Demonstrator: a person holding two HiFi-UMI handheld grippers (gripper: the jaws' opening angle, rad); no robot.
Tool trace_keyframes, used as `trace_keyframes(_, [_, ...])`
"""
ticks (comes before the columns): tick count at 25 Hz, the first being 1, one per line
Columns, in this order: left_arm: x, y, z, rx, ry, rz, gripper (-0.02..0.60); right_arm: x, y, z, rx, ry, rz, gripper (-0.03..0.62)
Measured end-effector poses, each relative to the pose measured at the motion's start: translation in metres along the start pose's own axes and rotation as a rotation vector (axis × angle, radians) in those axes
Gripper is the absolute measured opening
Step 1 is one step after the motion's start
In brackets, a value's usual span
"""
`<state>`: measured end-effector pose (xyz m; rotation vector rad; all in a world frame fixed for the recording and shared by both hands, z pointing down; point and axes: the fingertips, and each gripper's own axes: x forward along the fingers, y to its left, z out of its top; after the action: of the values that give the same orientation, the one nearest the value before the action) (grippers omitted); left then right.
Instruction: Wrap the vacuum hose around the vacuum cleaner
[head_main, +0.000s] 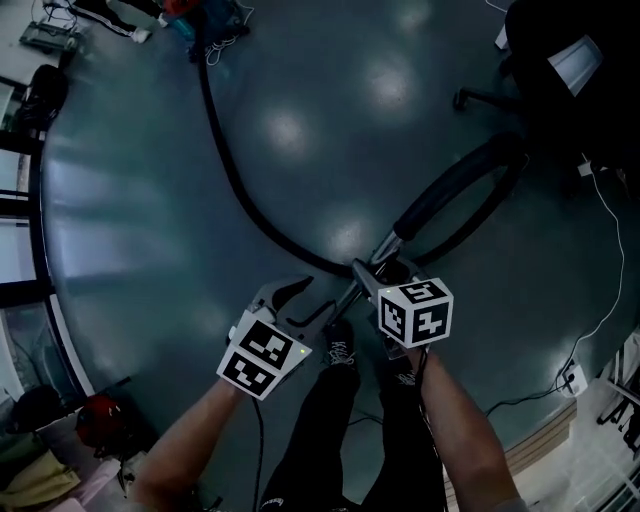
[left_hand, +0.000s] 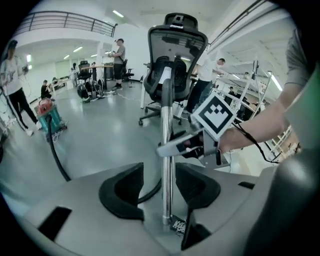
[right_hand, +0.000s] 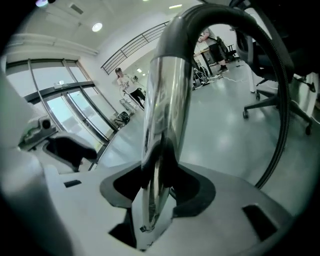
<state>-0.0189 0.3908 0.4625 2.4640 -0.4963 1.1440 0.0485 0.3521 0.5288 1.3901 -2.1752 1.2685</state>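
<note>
- The vacuum cleaner (left_hand: 48, 114) stands far off on the grey floor (head_main: 330, 90), at the left of the left gripper view.
- Its black hose (head_main: 228, 170) lies loose on the floor. It runs from the cleaner in a long curve toward the person's feet, with none of it wound round the cleaner.
- The left gripper (head_main: 305, 303) points down at the lower end of the chrome wand (left_hand: 166, 115). Its jaws are released: the wand stands between them, close to the right pad, and a clear gap shows at the left pad.
- The wand is lifted off the floor and slants up to the right.
- The right gripper (head_main: 383, 270) is clenched on the wand higher up, with both pads pressed against the metal.
- Beyond that grip the wand meets a black curved handle (head_main: 470, 190), which loops out to the right.
- An office chair (left_hand: 175, 60) stands behind the wand.
</note>
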Motion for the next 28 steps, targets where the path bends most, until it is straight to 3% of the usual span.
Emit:
trace_keyframes(3, [-0.011,0.004,0.060,0.154,-0.072,0.008,0.190,-0.011,0.018,0.003,-0.066,0.033,0.036,0.170])
trace_keyframes(6, [-0.020,-0.008,0.126,0.385,-0.134,-0.001,0.190,-0.023,0.028,0.006,-0.110,0.053,0.065,0.170])
trace_keyframes(10, [-0.029,-0.051,0.198,0.747,-0.201,-0.088,0.190,-0.043,0.031,0.018,-0.131,0.068,0.104,0.170])
trace_keyframes(12, [-0.031,-0.080,0.226,0.852,-0.226,-0.139,0.190,-0.055,0.032,0.020,-0.149,0.087,0.122,0.170])
trace_keyframes(18, [-0.007,-0.138,0.282,0.999,-0.241,-0.271,0.190,-0.085,0.037,0.024,-0.213,0.130,0.148,0.170])
trace_keyframes(20, [0.009,-0.143,0.284,1.000,-0.179,-0.306,0.190,-0.094,0.036,0.019,-0.226,0.153,0.153,0.170])
trace_keyframes(24, [0.034,-0.133,0.272,1.101,-0.062,-0.290,0.190,-0.109,0.028,0.015,-0.227,0.177,0.169,0.170])
trace_keyframes(28, [0.041,-0.100,0.252,1.081,0.044,-0.288,0.190,-0.114,0.020,0.003,-0.238,0.228,0.155,0.170])
